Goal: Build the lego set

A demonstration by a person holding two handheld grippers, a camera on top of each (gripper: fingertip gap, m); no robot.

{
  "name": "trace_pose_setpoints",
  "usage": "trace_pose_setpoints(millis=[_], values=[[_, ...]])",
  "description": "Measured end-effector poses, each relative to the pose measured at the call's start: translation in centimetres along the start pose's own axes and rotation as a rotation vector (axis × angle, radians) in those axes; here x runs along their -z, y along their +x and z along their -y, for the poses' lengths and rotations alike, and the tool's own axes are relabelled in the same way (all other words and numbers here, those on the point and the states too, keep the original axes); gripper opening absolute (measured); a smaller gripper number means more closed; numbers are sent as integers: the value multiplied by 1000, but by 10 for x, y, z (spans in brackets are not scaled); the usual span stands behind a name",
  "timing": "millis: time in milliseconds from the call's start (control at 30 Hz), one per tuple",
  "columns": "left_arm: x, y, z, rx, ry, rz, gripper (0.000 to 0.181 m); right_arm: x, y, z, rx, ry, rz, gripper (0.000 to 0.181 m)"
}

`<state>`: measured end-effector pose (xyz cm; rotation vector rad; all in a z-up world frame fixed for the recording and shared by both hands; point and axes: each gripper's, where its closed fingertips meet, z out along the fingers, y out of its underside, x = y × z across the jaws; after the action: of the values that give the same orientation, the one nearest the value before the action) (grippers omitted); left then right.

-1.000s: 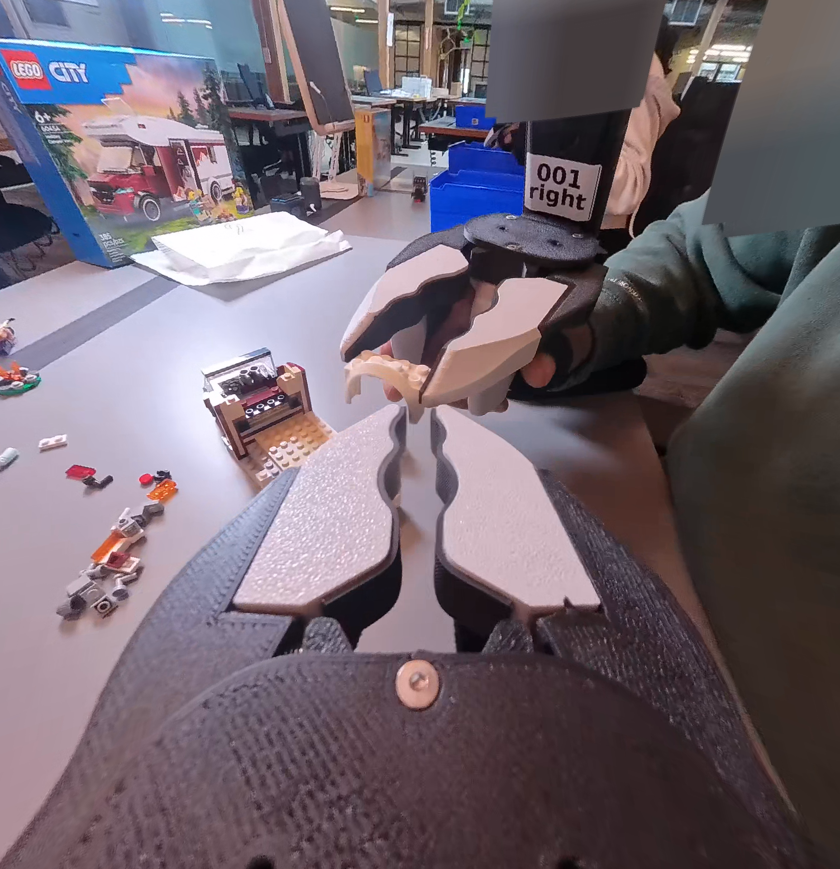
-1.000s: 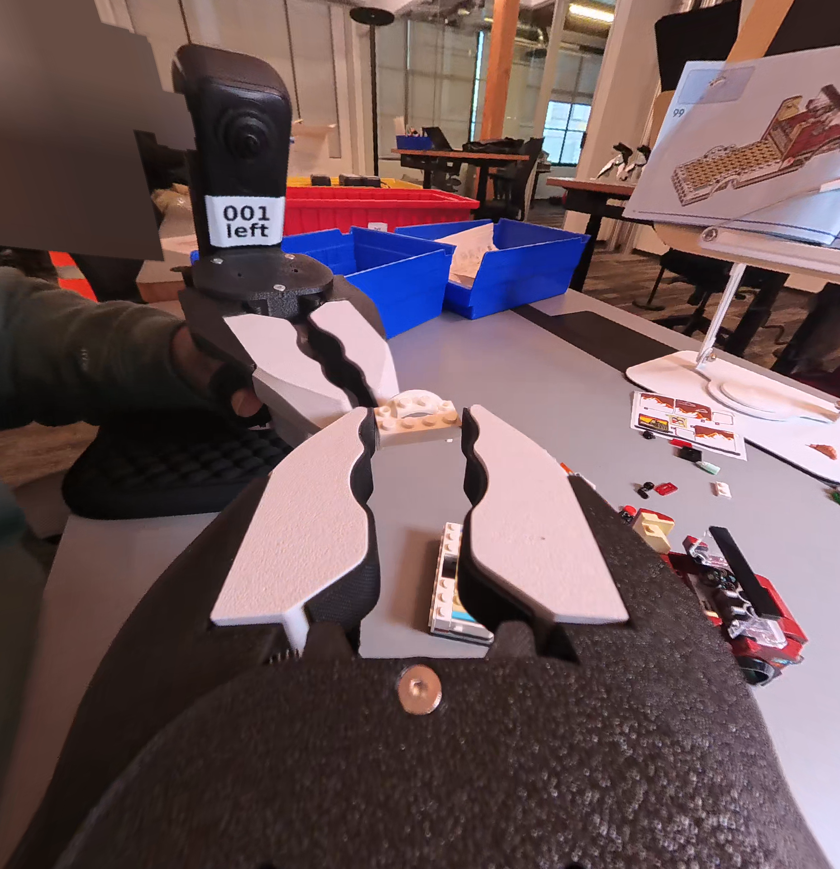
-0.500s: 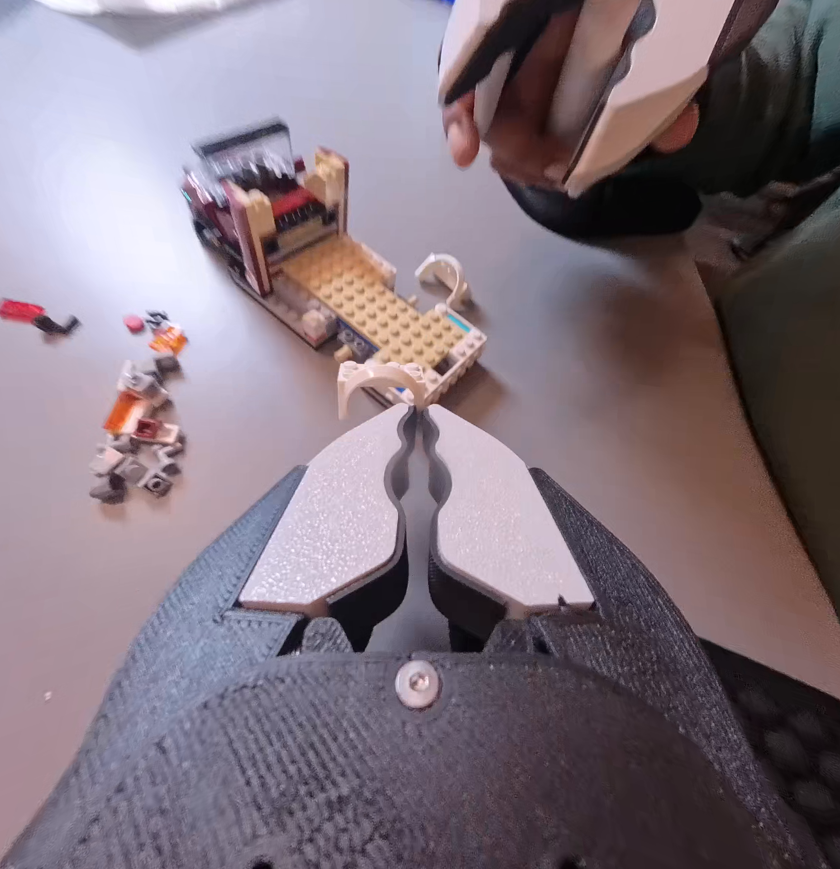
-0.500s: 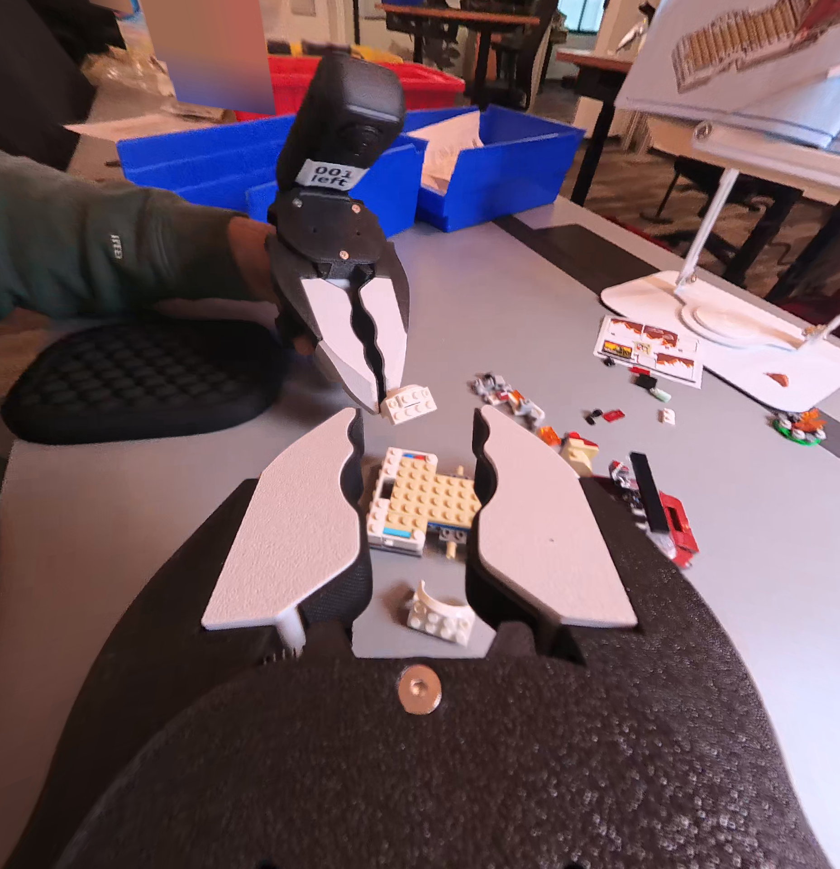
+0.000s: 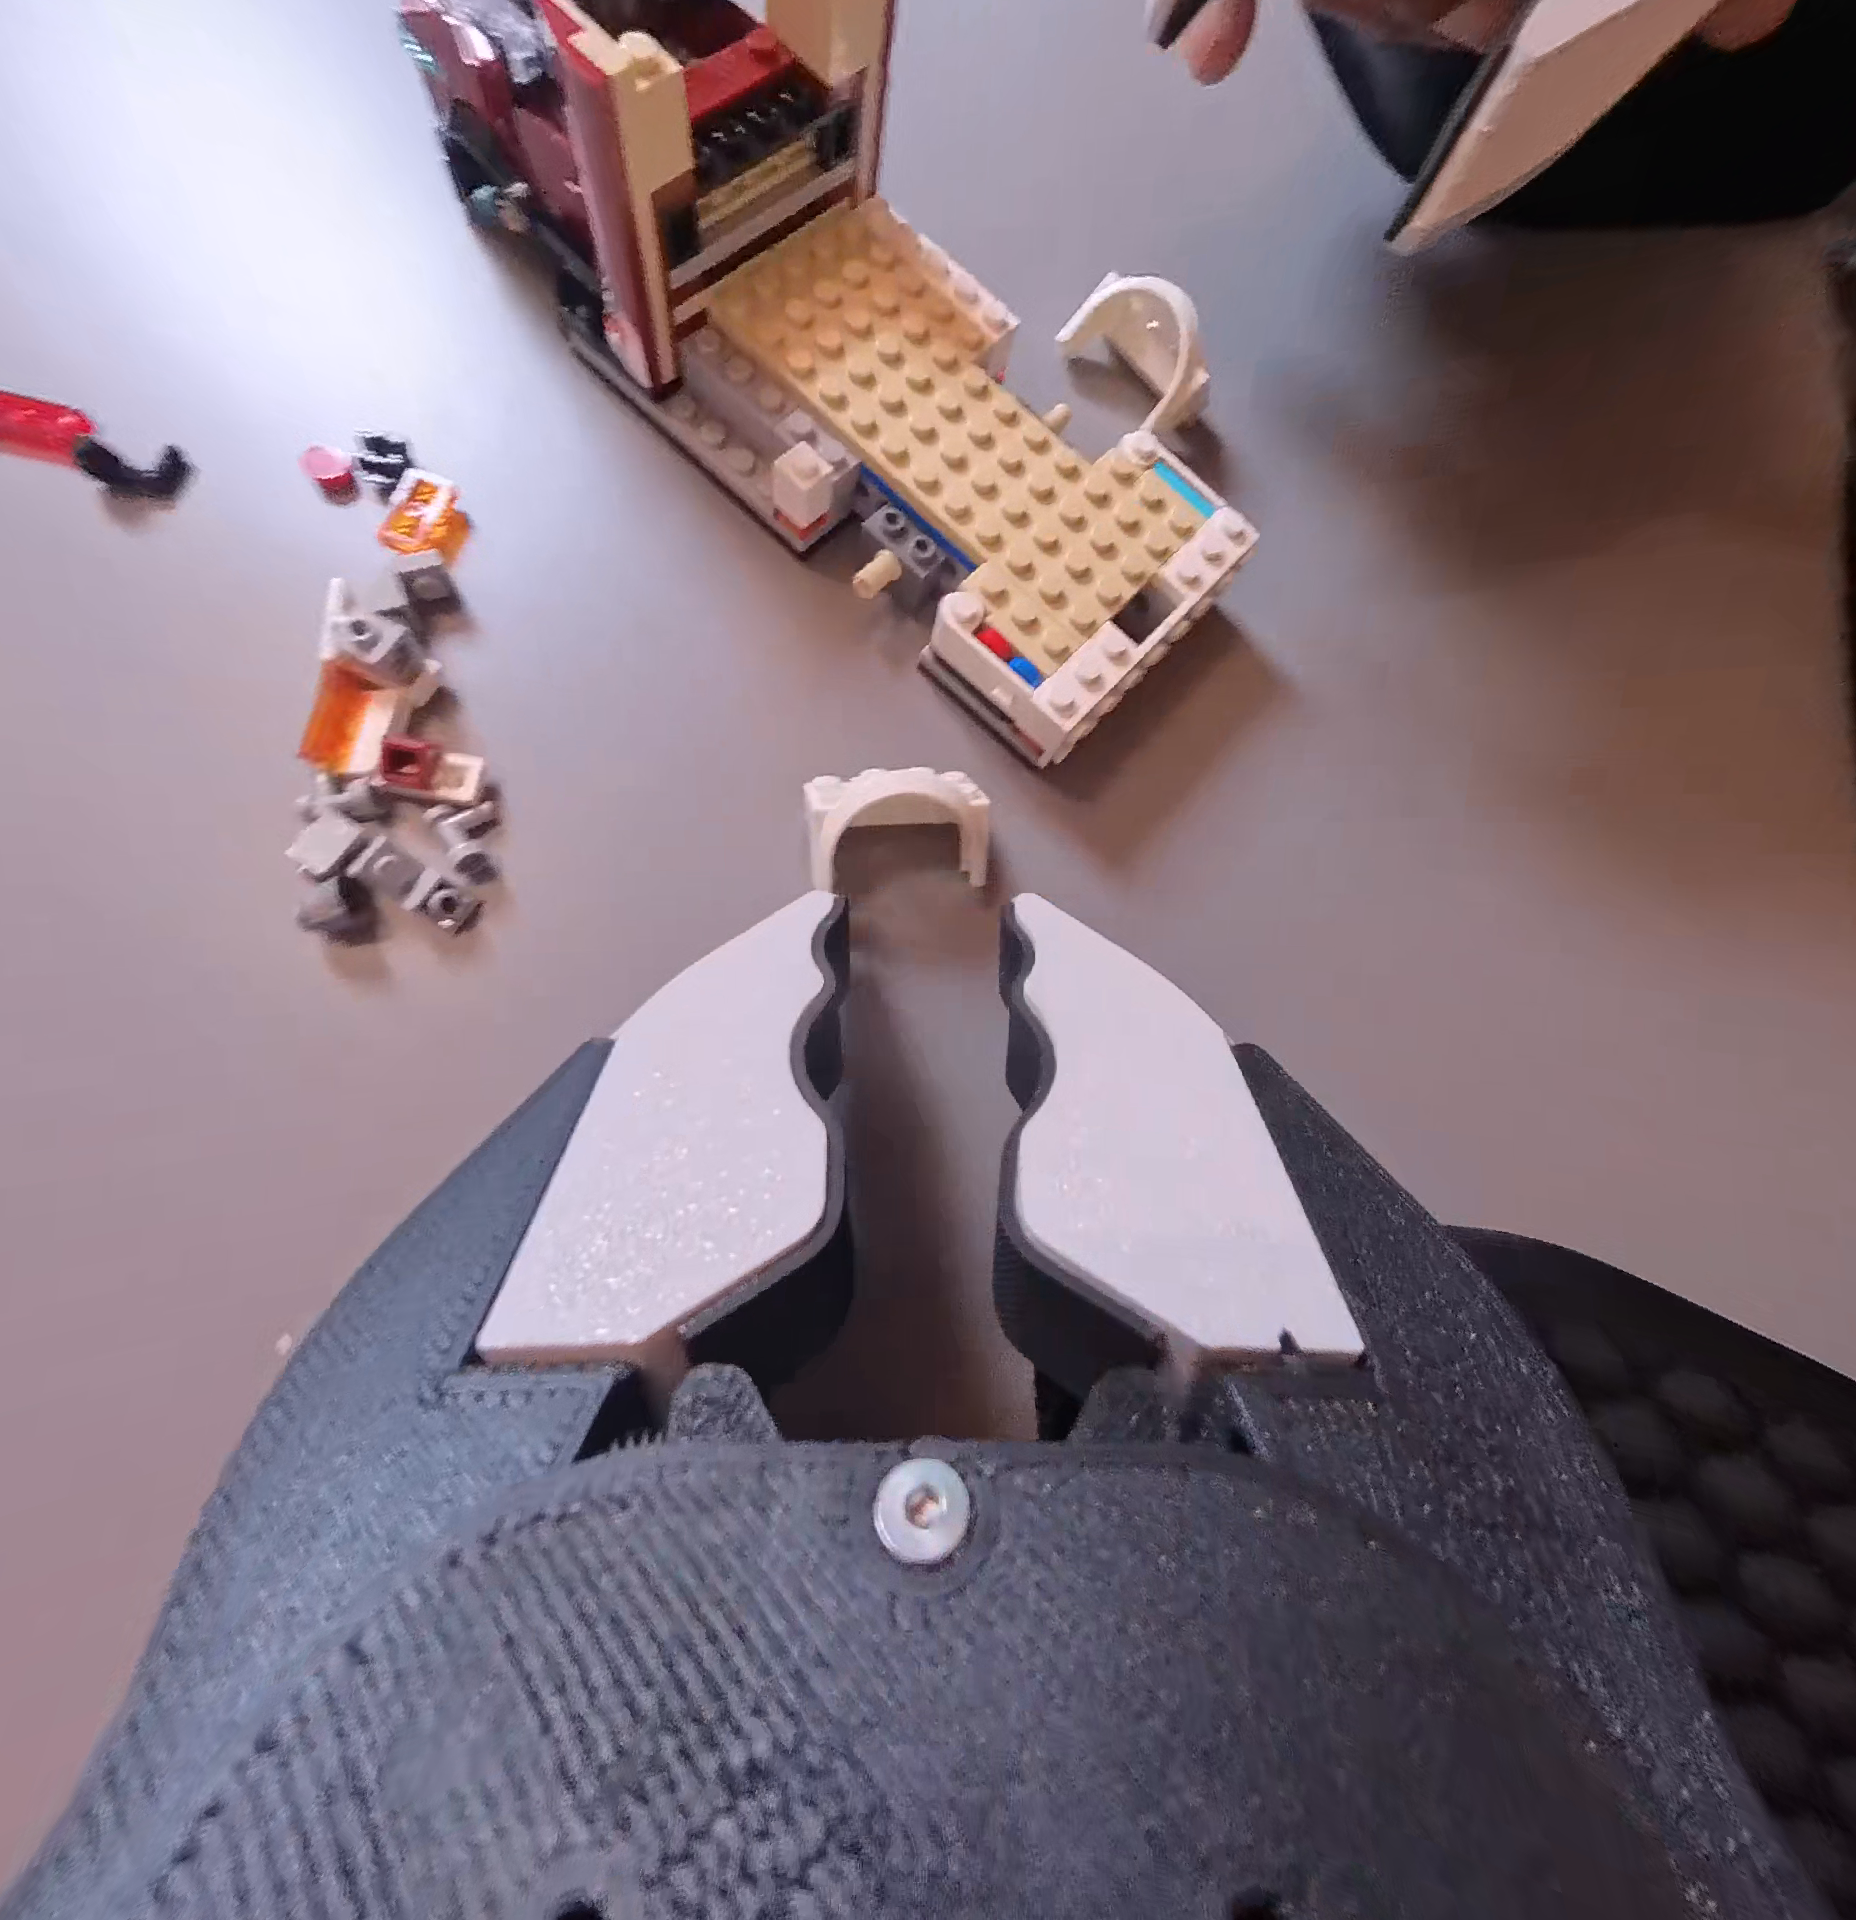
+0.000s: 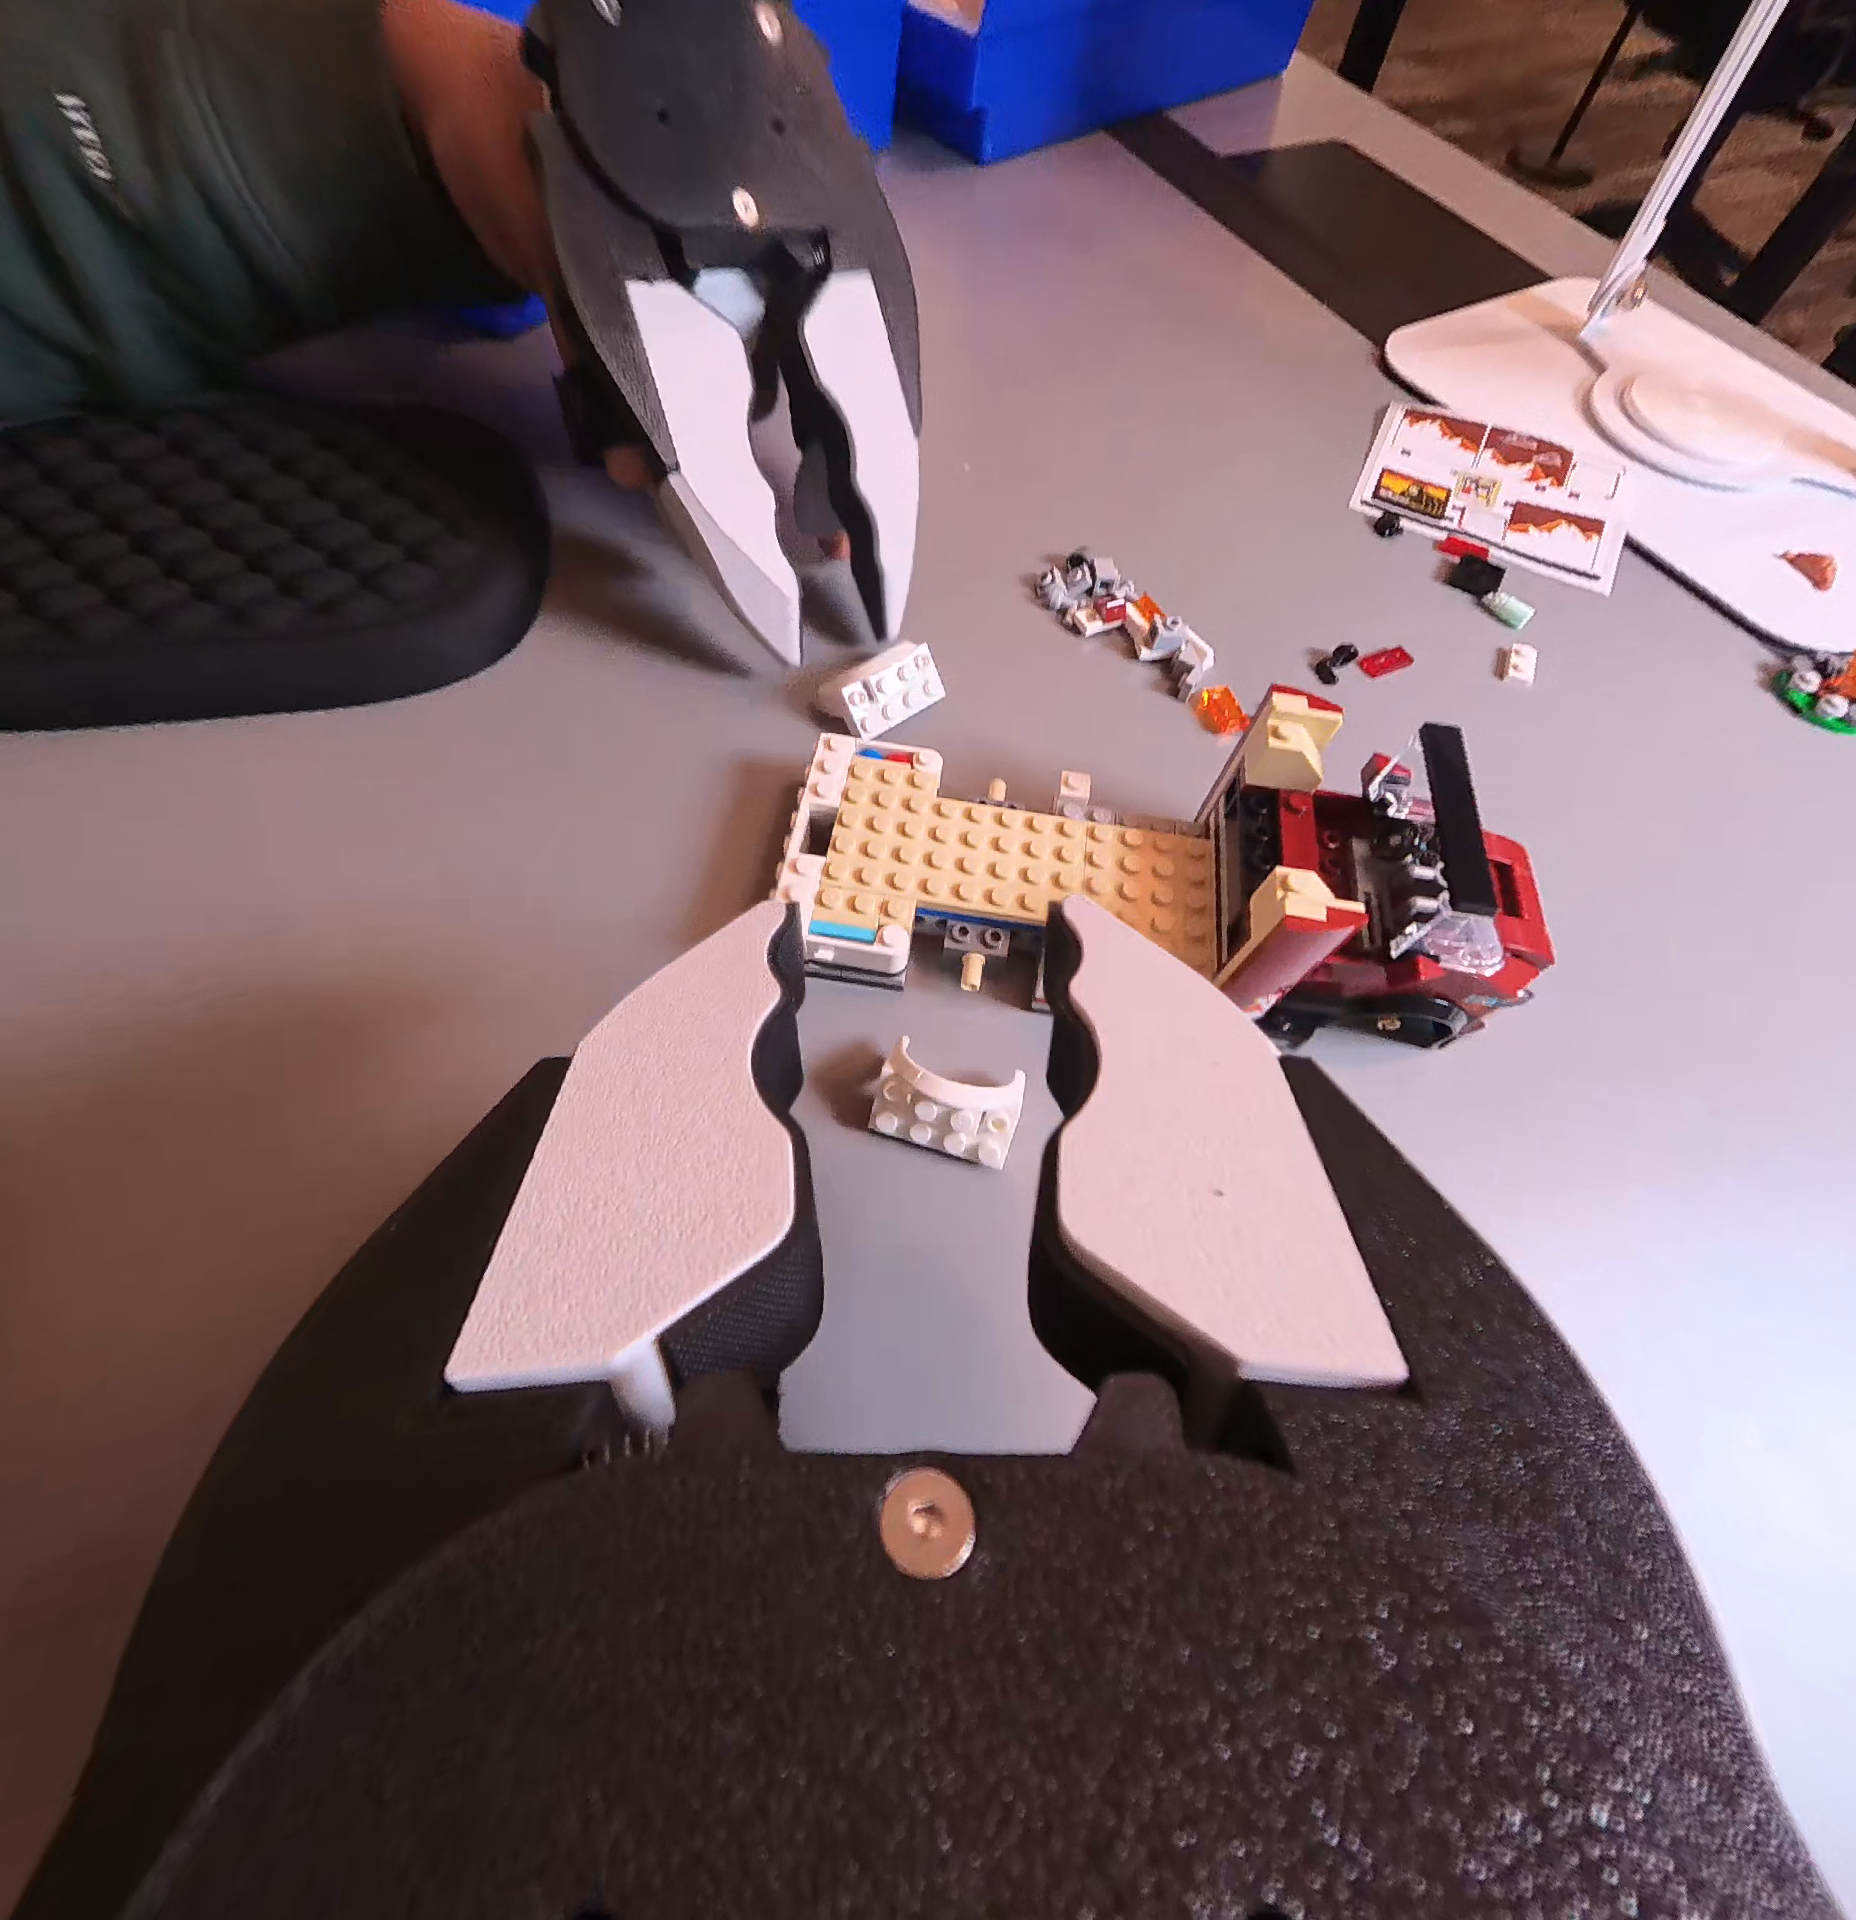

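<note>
Left gripper (image 5: 919, 914): we see its jaws spread apart with nothing between them, tips low over the grey surface (image 5: 1423, 1039). Just past the tips sits a white arch piece (image 5: 896, 821); in the right wrist view it lies tilted on the surface (image 6: 882, 690), right by the left gripper's tips (image 6: 836, 634). We can't tell whether a tip touches it.

Right gripper (image 6: 919, 925): jaws parted wide, holding nothing. A second white arch piece (image 6: 947, 1114) lies on the surface between its fingers, apart from both.

Beyond the arches is the partly built camper (image 6: 1007, 857): a tan studded floor plate with white edge bricks at the near end and a dark red cab (image 6: 1423, 904) at the other. In the left wrist view the same build (image 5: 903, 416) runs away from us, the second arch (image 5: 1142, 358) beside its right edge.

Loose small parts (image 5: 384, 748), grey, orange and red, are scattered left of the build. Further off in the right wrist view we see a sticker sheet (image 6: 1490, 499), a white stand base (image 6: 1651, 405), a black padded mat (image 6: 228, 551) near the person's green sleeve (image 6: 207, 187), and blue bins (image 6: 1059, 62) at the far edge.
</note>
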<state>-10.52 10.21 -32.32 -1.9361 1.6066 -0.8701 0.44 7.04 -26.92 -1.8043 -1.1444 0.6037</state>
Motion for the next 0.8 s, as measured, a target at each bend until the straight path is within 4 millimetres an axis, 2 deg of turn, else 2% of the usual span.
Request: trace_pose_setpoints(millis=[133, 267, 433, 533, 700, 800], values=[[7, -4, 12, -41, 29, 126, 37, 1, -1, -15, -11, -116, 2, 45], [-9, 21, 31, -168, 1, 119, 43, 3, -3, -39, 14, -300, -14, 53], [-30, 20, 27, -234, -132, 158, 40, 5, 3, -55, -26, -396, -38, 43], [-34, 22, 26, -227, -126, 157, 32, 4, 5, -62, -67, -429, -32, 41], [-39, 30, 29, -259, -102, 172, 30, -5, 1, -65, -82, -447, -45, 41], [-39, 32, 30, -268, -91, 177, 31, -11, 1, -65, -82, -445, -56, 33]])
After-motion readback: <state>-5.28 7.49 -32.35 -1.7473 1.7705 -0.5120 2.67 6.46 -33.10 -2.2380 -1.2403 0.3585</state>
